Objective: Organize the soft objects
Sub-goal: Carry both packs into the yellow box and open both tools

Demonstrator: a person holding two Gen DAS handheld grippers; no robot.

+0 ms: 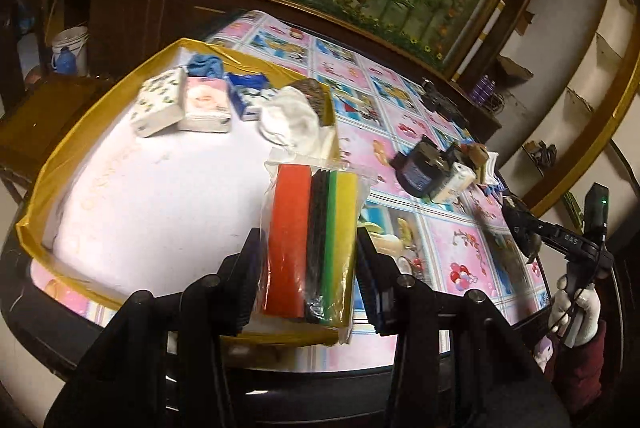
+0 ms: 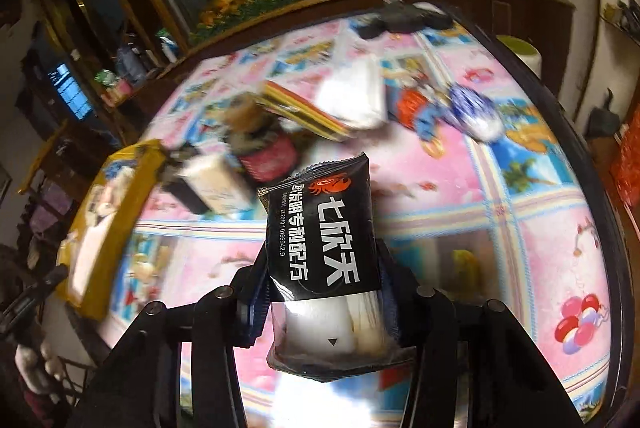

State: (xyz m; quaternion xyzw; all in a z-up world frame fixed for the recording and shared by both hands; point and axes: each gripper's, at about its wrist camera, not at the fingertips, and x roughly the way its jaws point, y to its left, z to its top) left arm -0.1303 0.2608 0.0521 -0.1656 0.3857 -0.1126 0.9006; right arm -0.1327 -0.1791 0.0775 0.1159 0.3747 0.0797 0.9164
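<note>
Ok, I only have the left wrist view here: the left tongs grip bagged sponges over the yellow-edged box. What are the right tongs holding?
Observer: The right tongs are shut on a black packet with white lettering and a red crab logo.
Operator: Can you see what's inside it?
Observer: Its lower end is clear and shows something white; what that is I cannot tell.
Operator: Anything still loose on the tablecloth?
Observer: Yes, a striped pack lies there with a white packet across one end, both blurred.
</note>
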